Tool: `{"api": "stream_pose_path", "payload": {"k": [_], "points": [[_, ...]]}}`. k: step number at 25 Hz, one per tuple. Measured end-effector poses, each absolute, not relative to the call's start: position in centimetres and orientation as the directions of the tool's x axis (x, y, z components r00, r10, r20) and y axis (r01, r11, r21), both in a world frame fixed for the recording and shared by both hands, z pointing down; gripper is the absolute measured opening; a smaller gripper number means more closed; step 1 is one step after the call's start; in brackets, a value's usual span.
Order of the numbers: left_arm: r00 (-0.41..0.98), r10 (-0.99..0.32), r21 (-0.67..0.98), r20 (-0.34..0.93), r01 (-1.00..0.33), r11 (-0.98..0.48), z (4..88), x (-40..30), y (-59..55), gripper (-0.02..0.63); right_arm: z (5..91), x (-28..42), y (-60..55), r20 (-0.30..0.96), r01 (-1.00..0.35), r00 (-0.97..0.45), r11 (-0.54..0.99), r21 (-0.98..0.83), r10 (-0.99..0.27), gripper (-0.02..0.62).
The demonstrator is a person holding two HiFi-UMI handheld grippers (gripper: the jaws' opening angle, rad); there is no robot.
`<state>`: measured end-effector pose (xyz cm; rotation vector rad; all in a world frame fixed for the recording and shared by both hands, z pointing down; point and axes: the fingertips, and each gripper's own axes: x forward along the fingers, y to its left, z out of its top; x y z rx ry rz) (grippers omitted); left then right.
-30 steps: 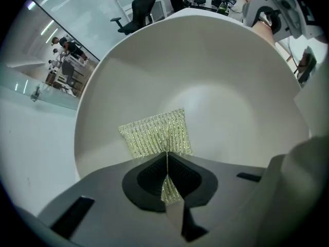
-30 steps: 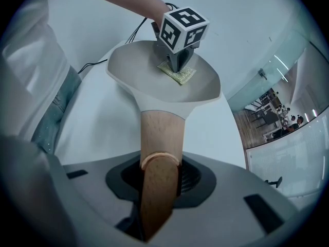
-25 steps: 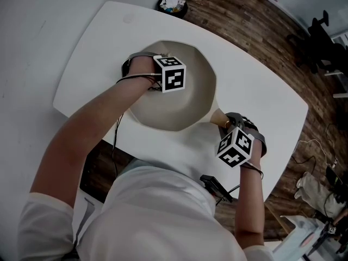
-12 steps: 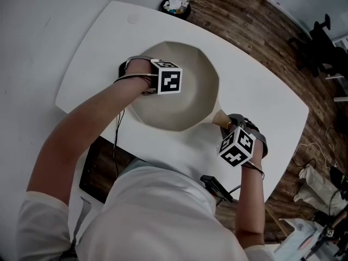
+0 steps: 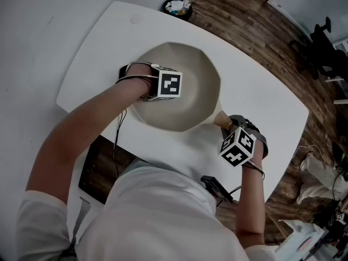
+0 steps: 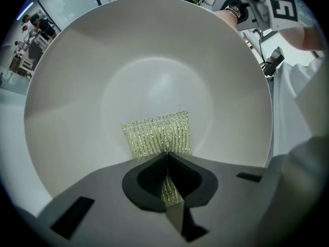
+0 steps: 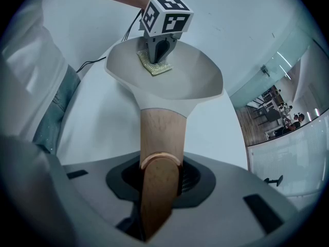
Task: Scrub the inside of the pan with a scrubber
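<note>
Two grippers in use, one per hand. Left gripper [image 6: 167, 157]: fingers clenched on the scrubber [image 6: 157, 134], a square pad of green-gold mesh. Its near edge is pinched between the tips and the rest fans out flat ahead of them. Scrubber is inside the pan [image 5: 191, 72], lying against the pale inner surface where the sloping wall meets the flat bottom. In the head view that is the pan's left part. Left gripper points steeply down into the pan, and its marker cube [image 5: 169, 84] sits over the pan's left half.

Right gripper [image 7: 159, 175]: fingers grasping the handle [image 7: 160, 130], wood-coloured with a rounded end. The handle runs straight between the fingers, which press on both its sides. Its marker cube [image 5: 237, 147] is at the pan's lower right in the head view, well apart from the left one.

Pan is cream, wide and deep, sitting on the white counter [image 5: 261, 99] with its handle pointing to the lower right. Nothing else shows inside the pan besides the scrubber.

Person's pale shirt [image 5: 152, 216] fills the bottom of the head view, and a thin cable runs off the left wrist. Small dark bin [image 5: 176, 5] with scraps in it stands on the wooden floor [image 5: 244, 15] just past the counter's far edge.
</note>
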<state>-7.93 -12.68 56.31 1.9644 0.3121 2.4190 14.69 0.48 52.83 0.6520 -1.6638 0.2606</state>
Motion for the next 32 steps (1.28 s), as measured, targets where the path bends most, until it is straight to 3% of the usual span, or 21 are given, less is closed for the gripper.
{"api": "stream_pose_path", "payload": {"k": [15,32], "points": [[-0.252,0.264,0.305,0.931,0.140,-0.942,56.5,-7.9,-9.1,0.017,52.9,14.6,0.4,0.961,-0.552,-0.070,0.813,0.186,-0.267,0.110],[-0.094,0.442,0.451,0.892,0.174,-0.875,56.4,-5.3,-5.6,0.018,53.3,14.5,0.3,0.963,-0.548,-0.063,0.815,0.186,-0.262,0.102]]}}
